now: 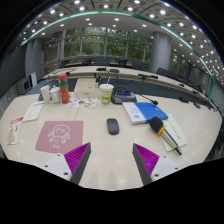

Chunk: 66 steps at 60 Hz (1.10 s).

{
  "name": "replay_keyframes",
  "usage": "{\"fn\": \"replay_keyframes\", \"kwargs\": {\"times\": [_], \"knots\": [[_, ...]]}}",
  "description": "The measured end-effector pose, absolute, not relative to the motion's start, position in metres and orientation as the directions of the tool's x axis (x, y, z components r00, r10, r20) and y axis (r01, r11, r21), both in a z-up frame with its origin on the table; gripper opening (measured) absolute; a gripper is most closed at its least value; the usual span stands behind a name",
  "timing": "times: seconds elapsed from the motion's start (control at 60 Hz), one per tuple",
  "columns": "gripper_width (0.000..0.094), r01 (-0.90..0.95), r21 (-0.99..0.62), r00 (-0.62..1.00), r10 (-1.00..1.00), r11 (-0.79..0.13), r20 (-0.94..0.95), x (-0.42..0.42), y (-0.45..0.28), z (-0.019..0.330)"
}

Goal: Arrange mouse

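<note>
A dark grey mouse (pixel 113 126) lies on the beige table (pixel 110 160), beyond my fingers and about midway between them. A pink mouse mat (pixel 60 136) with a white pattern lies to the left of the mouse, ahead of my left finger. My gripper (pixel 111 160) is open and empty, held above the table's near part. Its magenta pads (pixel 76 155) show on both fingers, wide apart, with bare table between them.
Behind the mouse stand a paper cup (pixel 106 93), a red-capped bottle (pixel 64 89) and white containers (pixel 46 94). To the right lie a blue folder (pixel 150 111), papers and a yellow-and-black screwdriver (pixel 160 129). Papers lie at the far left (pixel 20 124). Office desks stand beyond.
</note>
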State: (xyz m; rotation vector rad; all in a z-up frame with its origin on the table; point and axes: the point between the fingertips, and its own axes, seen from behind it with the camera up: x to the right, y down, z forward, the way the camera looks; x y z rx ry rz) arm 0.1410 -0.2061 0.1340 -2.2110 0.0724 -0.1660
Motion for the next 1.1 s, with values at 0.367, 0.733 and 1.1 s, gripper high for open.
{"fn": "replay_keyframes", "kwargs": {"times": [0.367, 0.733, 1.1], "knots": [[0.0836, -0.005, -0.805, 0.995, -0.086, -0.593, 0.057, 0.172, -0.059, 0.045], [0.0479, -0.001, -0.783, 0.999, -0.035, -0.622, 0.026, 0.178, 0.022, -0.015], [0.0327, -0.006, -0.784, 0.99, -0.112, -0.621, 0.082, 0.179, 0.016, -0.002]]}}
